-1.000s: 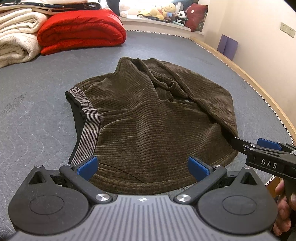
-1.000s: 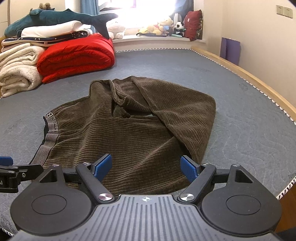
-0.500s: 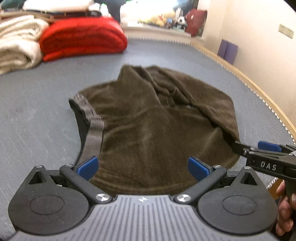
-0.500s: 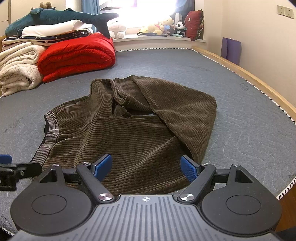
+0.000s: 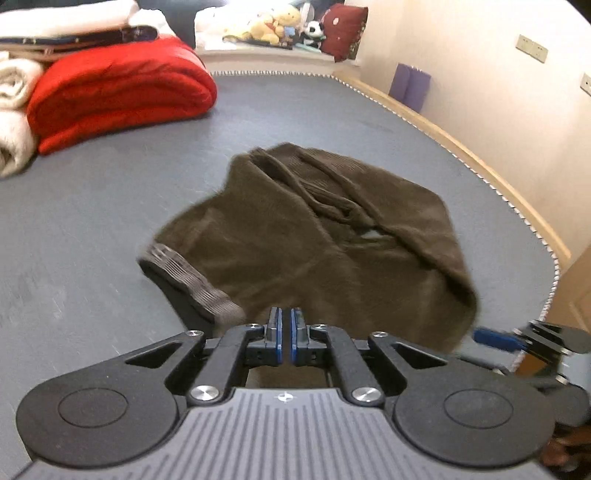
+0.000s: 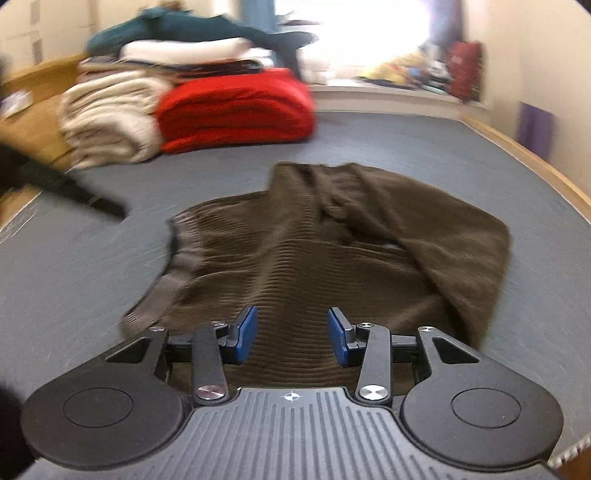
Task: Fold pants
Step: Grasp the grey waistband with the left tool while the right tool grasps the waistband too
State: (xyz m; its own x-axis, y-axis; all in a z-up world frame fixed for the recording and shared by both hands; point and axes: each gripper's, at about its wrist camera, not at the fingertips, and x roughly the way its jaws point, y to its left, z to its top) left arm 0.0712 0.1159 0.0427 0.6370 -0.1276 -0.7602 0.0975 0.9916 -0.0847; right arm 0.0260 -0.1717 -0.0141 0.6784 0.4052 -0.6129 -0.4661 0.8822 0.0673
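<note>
Brown corduroy pants (image 5: 325, 251) lie folded and bunched on the grey mattress (image 5: 92, 229), grey waistband (image 5: 192, 284) to the left. They also show in the right wrist view (image 6: 332, 251). My left gripper (image 5: 284, 325) has its blue pads nearly together at the near edge of the pants; no cloth shows between them. My right gripper (image 6: 291, 328) is partly open over the near edge of the pants, holding nothing. It also shows low at the right in the left wrist view (image 5: 495, 338).
A red folded quilt (image 5: 114, 92) and cream blankets (image 6: 107, 118) are stacked at the far left. Soft toys (image 5: 280, 26) sit on the window ledge. The wooden bed edge (image 5: 480, 155) runs along the right, with the wall behind it.
My left gripper has closed from wide open to nearly shut and moved back and up. My right gripper has narrowed its opening and shifted left. Both views are motion-blurred.
</note>
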